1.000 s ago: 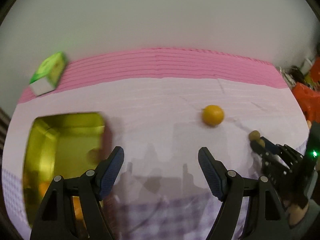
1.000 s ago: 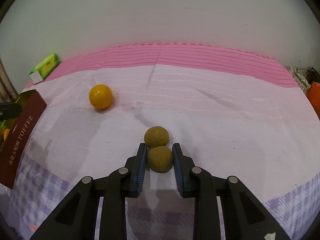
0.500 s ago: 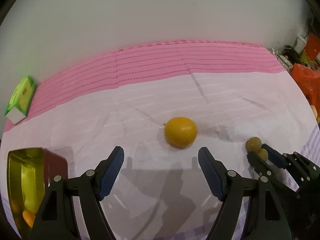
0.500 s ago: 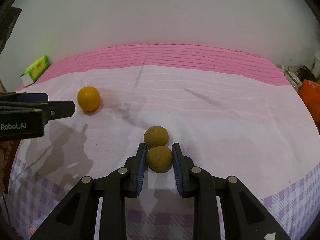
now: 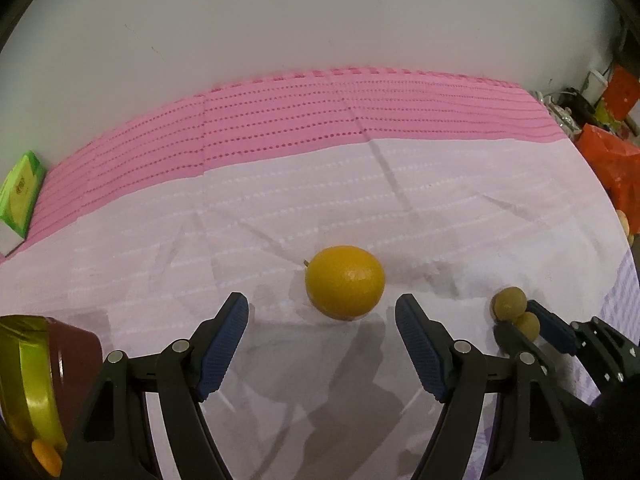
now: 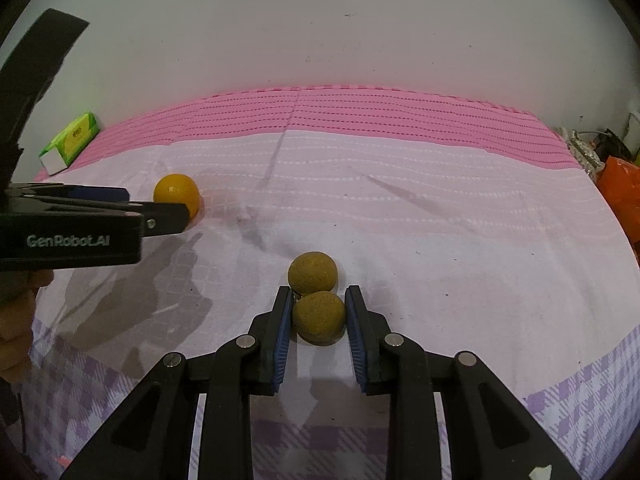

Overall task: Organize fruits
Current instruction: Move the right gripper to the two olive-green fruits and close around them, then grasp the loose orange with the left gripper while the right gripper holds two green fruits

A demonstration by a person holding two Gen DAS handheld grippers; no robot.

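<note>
Woven cloth, glossy peel, rough brown skins

The pink-and-white woven cotton bedcover looks matt; the round orange fruit shines, finely dimpled; two round brown fruits are dull, grainy.

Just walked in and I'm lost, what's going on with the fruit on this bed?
A person is sorting fruit with a handheld gripper in each hand. The right gripper is shut on a brown fruit, with a second brown fruit touching it just beyond. The left gripper is open, with an orange on the pink cloth just ahead of its fingertips, not yet gripped. A gold tin sits at the left, with something orange inside.
</note>
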